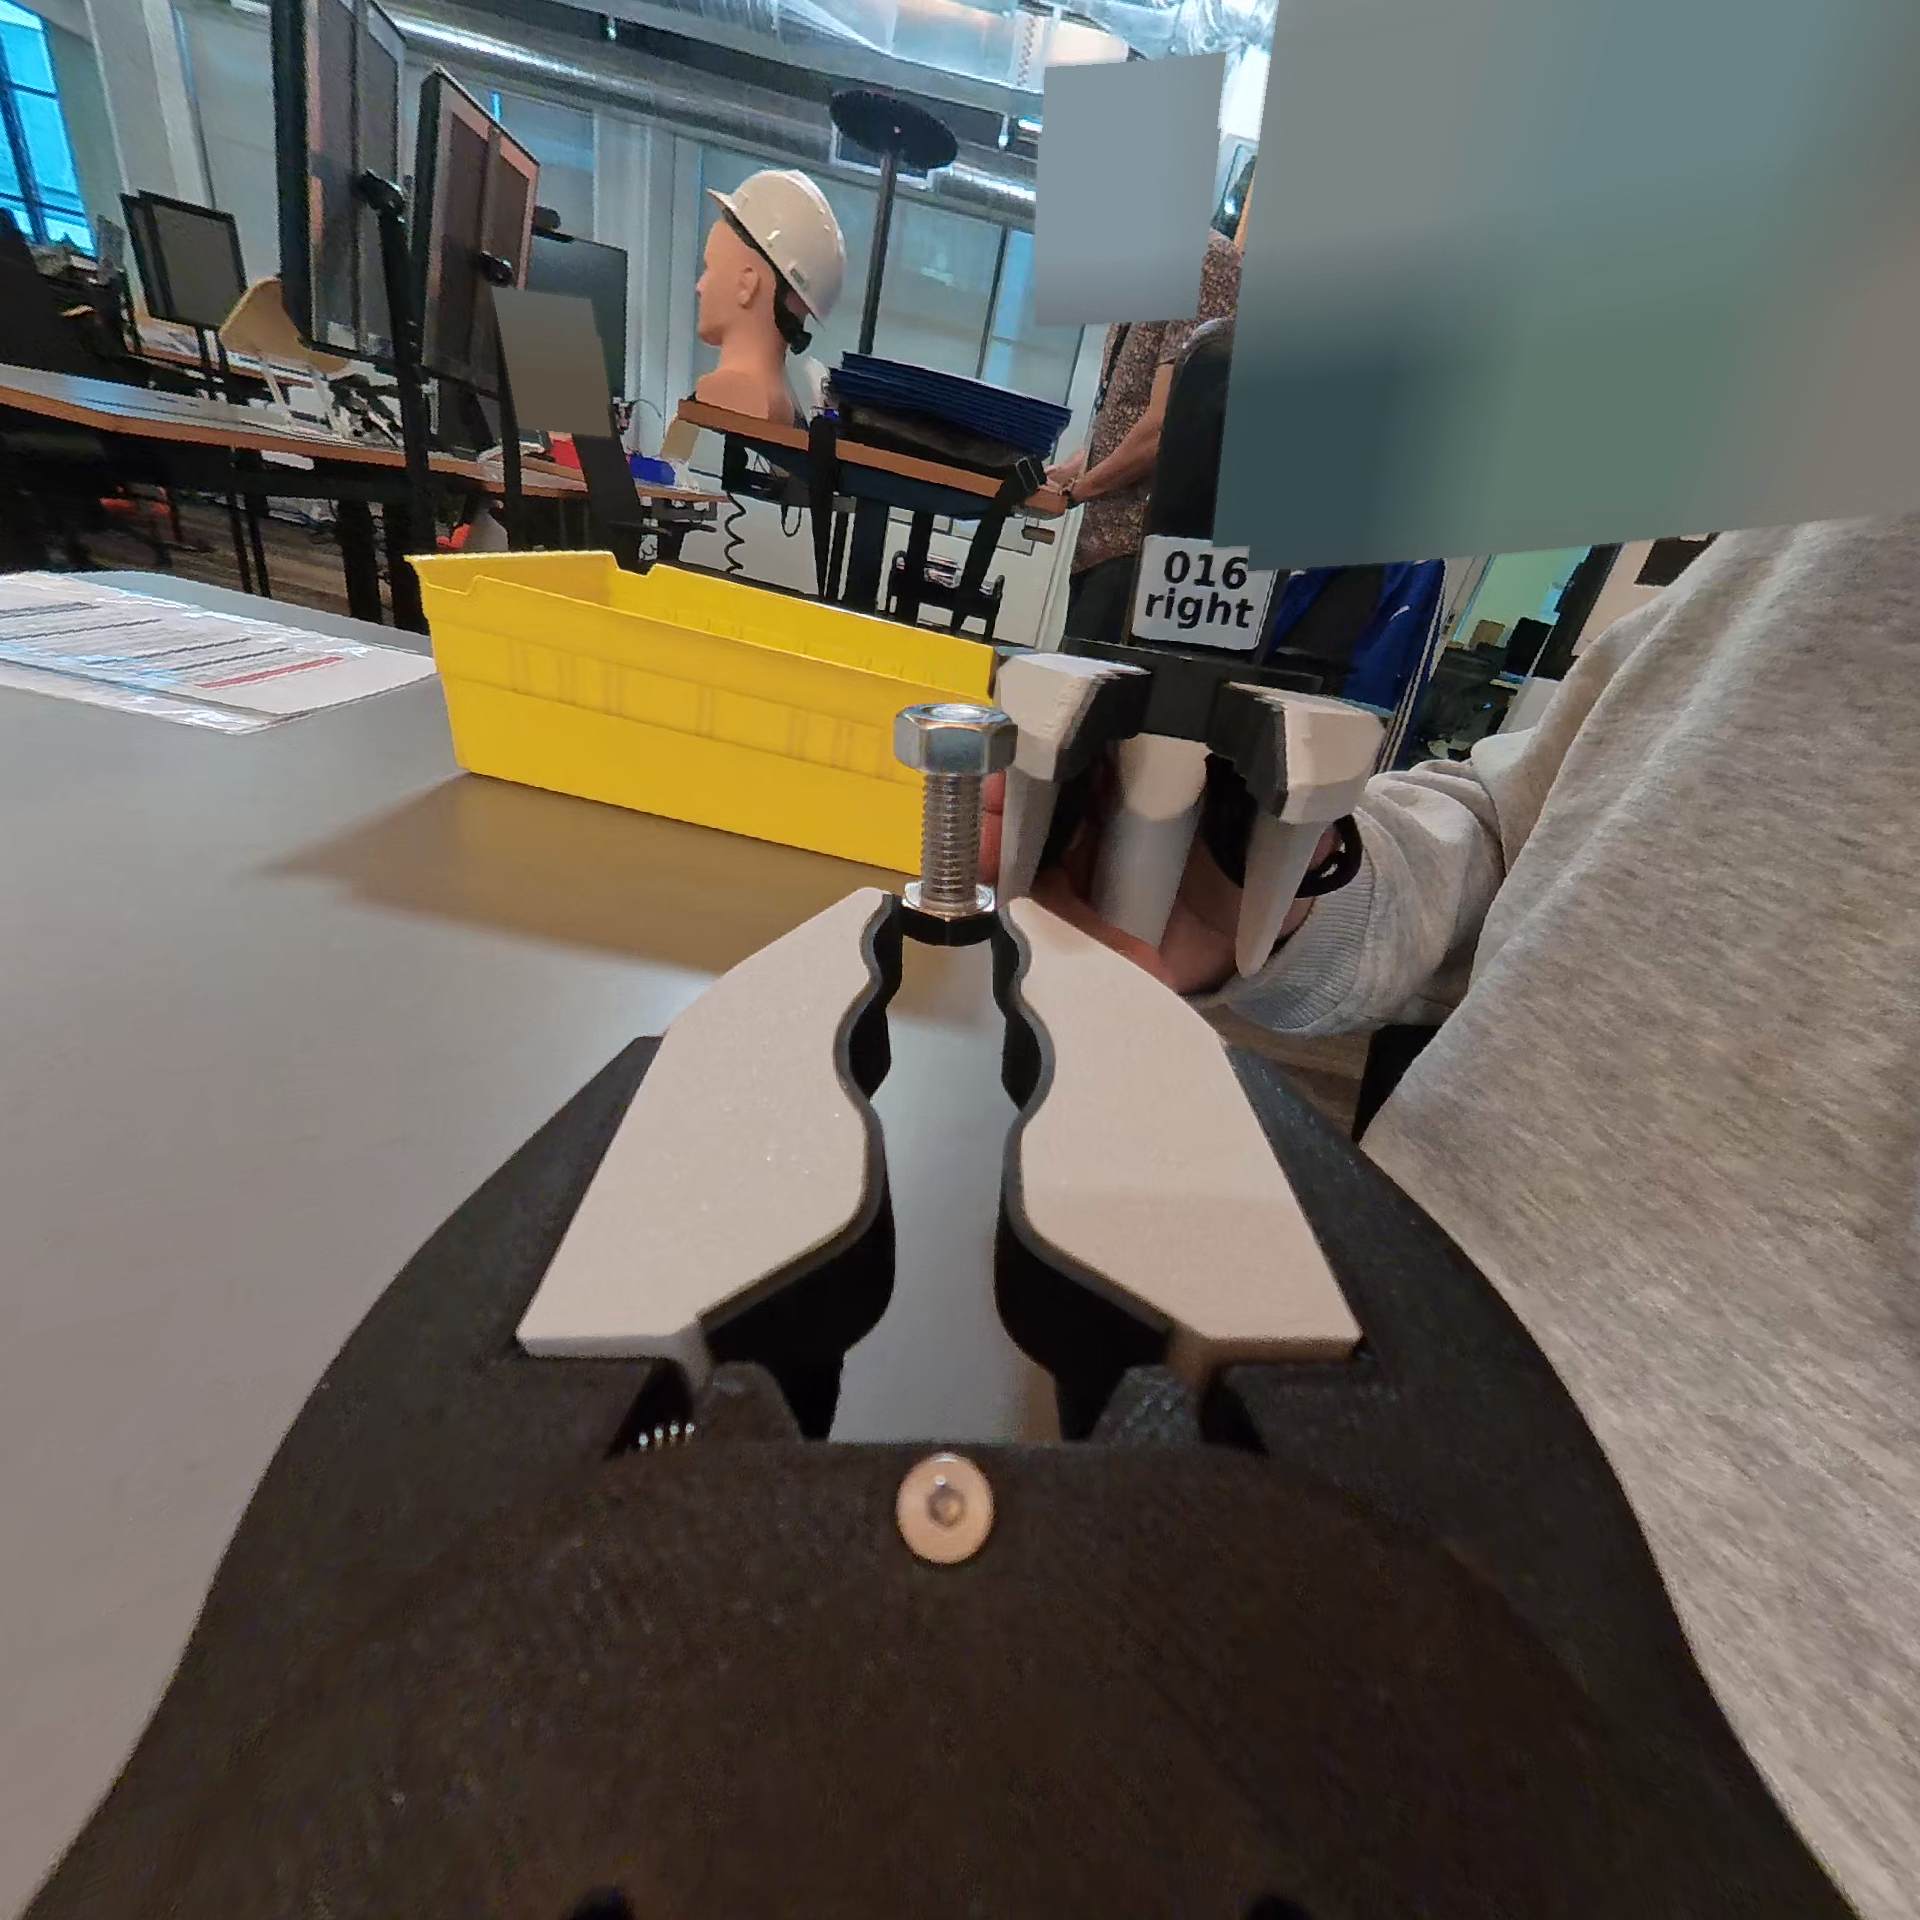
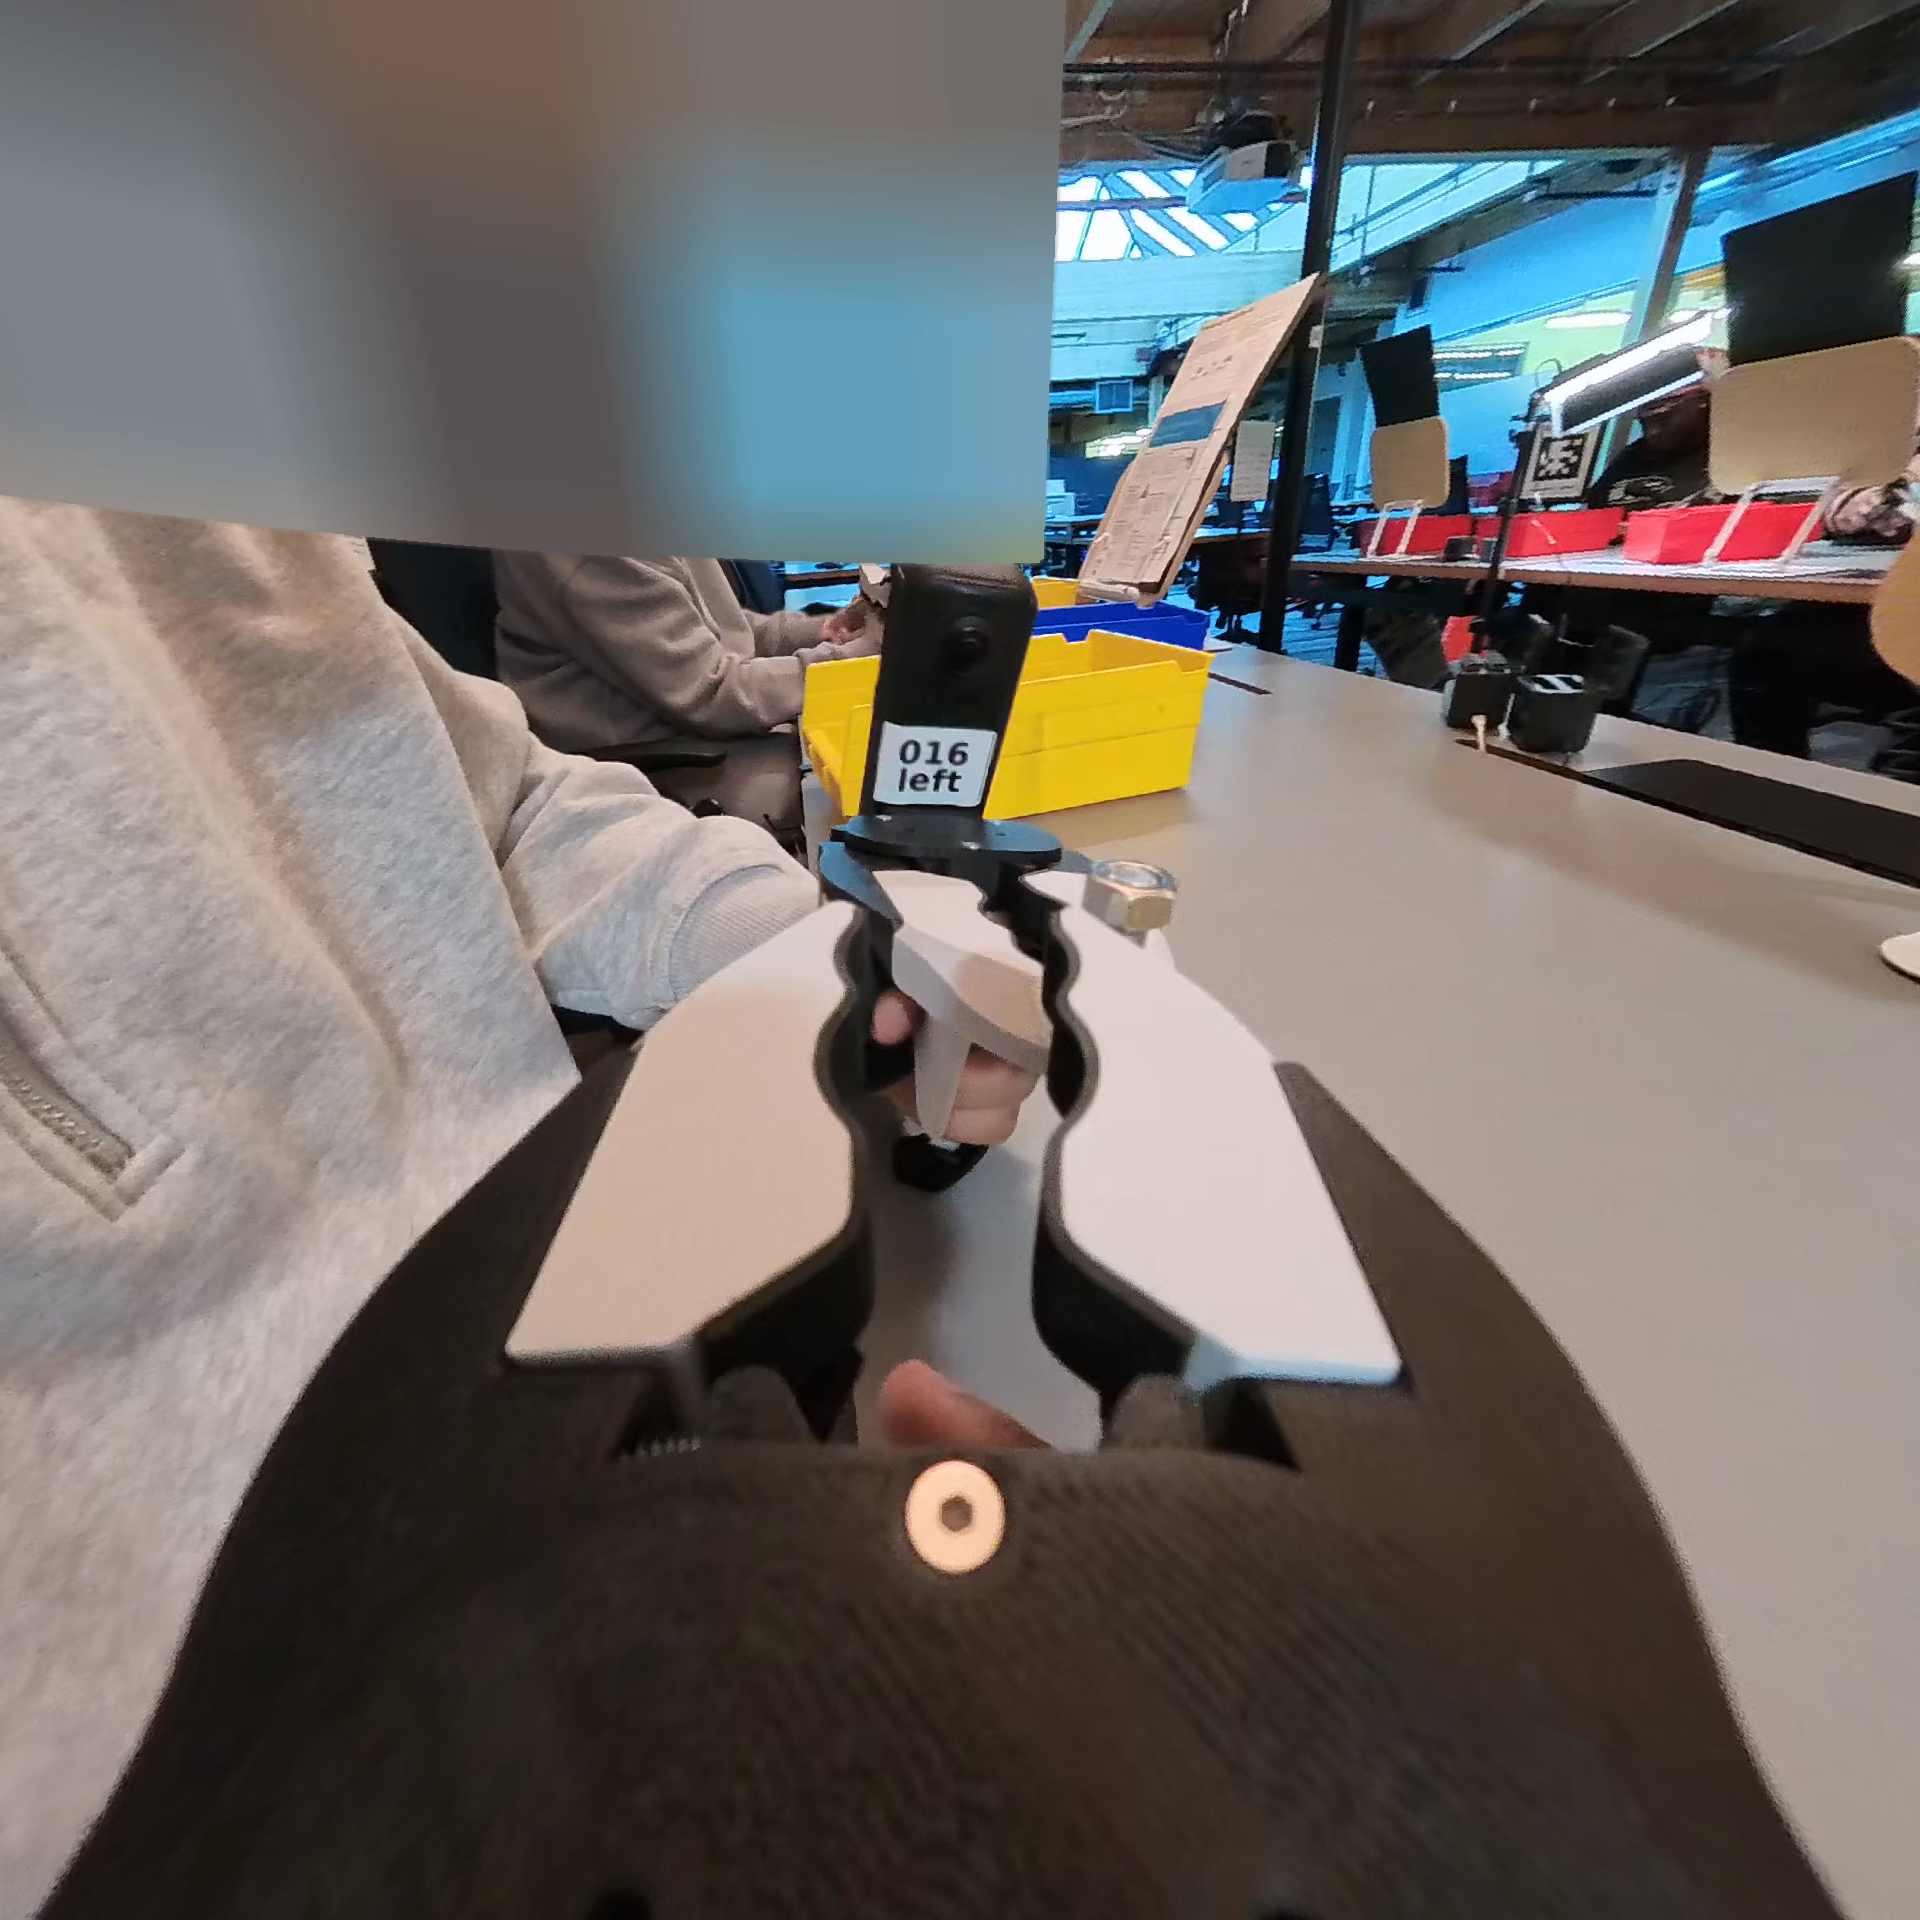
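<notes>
In the left wrist view my left gripper (image 1: pixel 948 920) is shut on a small nut (image 1: pixel 948 902) threaded on the lower end of a silver hex bolt (image 1: pixel 952 805). The bolt stands upright with its hex head on top, above the grey table (image 1: pixel 260 987). My right gripper (image 1: pixel 1184 727) is just behind and right of the bolt, open and empty. In the right wrist view the right gripper (image 2: pixel 951 914) is parted with nothing between its fingers. The bolt's hex head (image 2: pixel 1130 896) shows just past its right fingertip. The left gripper's black body (image 2: pixel 935 847) faces it closely.
A yellow bin (image 1: pixel 675 686) stands on the table behind the bolt. It also shows in the right wrist view (image 2: pixel 1101 717), with a blue bin (image 2: pixel 1127 623) behind it. A laminated sheet (image 1: pixel 156 644) lies far left. A grey-sleeved arm (image 1: pixel 1662 935) fills the right side. Small black holders (image 2: pixel 1548 712) stand far right. The grippers' ends are close to 4 cm from one another.
</notes>
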A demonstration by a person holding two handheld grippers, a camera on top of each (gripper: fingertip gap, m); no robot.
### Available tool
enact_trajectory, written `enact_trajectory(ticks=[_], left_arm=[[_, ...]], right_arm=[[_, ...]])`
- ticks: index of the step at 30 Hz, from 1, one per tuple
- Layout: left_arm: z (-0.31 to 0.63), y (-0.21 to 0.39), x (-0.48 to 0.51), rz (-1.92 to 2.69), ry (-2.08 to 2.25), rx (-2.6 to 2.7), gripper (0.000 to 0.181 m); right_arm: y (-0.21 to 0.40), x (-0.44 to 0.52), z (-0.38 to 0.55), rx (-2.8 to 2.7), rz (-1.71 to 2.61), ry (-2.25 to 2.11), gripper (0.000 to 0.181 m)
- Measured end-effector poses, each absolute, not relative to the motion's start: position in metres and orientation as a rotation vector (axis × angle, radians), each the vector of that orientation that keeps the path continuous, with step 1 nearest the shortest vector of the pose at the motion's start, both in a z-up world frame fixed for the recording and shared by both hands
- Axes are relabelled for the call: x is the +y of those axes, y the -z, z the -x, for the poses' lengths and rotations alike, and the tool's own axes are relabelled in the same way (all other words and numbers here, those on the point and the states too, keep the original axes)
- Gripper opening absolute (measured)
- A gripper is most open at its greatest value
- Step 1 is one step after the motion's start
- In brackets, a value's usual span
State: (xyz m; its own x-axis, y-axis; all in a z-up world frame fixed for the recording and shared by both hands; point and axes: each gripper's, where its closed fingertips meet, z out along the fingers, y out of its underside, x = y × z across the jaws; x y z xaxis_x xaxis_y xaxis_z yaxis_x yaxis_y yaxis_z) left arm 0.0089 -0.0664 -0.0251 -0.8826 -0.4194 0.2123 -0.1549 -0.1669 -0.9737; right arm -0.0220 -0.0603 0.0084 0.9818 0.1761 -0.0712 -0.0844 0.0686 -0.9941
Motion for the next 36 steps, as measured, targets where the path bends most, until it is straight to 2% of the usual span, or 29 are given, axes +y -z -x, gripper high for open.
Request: enact_trajectory(ticks=[2,9,15,18,25,28,31,36], left_arm=[[-0.009,0.025,-0.066,0.673,2.175,1.898,0.017],[-0.009,0.025,-0.067,0.667,2.173,1.903,0.017],[-0.009,0.025,-0.066,0.675,2.176,1.900,0.017],[-0.009,0.025,-0.066,0.672,2.175,1.901,0.017],[-0.008,0.026,-0.067,0.668,2.172,1.904,0.017],[-0.008,0.026,-0.067,0.669,2.173,1.905,0.017],[-0.008,0.026,-0.066,0.674,2.178,1.902,0.017],[-0.007,0.026,-0.066,0.672,2.178,1.903,0.017]], right_arm=[[-0.009,-0.060,0.019,-0.067,1.486,-0.176,0.034],[-0.010,-0.059,0.012,-0.016,1.464,-0.168,0.057],[-0.007,-0.058,0.023,-0.084,1.490,-0.178,0.041],[-0.008,-0.059,0.020,-0.075,1.488,-0.153,0.042],[-0.010,-0.058,0.013,-0.028,1.465,-0.144,0.063],[-0.009,-0.058,0.018,-0.052,1.473,-0.159,0.060],[-0.011,-0.060,0.021,-0.079,1.472,-0.157,0.045],[-0.012,-0.061,0.014,-0.045,1.461,-0.139,0.047]])
